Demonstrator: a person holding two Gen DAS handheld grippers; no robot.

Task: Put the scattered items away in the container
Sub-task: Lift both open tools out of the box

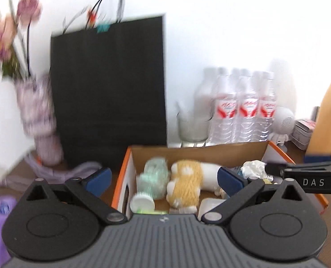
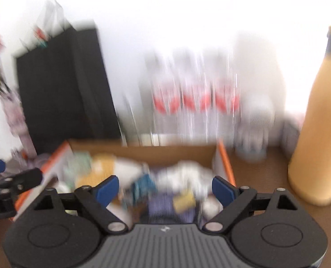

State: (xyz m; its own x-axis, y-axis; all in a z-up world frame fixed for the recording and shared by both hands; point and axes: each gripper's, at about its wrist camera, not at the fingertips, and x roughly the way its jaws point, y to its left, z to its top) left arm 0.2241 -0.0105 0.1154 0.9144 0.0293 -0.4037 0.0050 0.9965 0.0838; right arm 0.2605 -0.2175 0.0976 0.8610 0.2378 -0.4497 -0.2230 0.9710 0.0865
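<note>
Bright white wall (image 1: 232, 22), brown wooden tabletop (image 2: 259, 178), strong light

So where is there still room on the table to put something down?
Bare table shows between the cardboard box and the yellow bottle. A smaller bare strip lies between the box and the black bag. Behind the box, water bottles crowd the wall. The box is almost full.

The view was blurred. The right claw (image 2: 164, 186) hung with its blue-padded fingers (image 2: 223, 191) spread apart over an orange-edged cardboard box (image 2: 227, 167) heaped with indistinct items. Behind it on the brown counter (image 2: 261, 178) stood water bottles (image 2: 196, 102), a black bag (image 2: 62, 89), and, at the right edge, a yellow flask (image 2: 319, 122).
</note>
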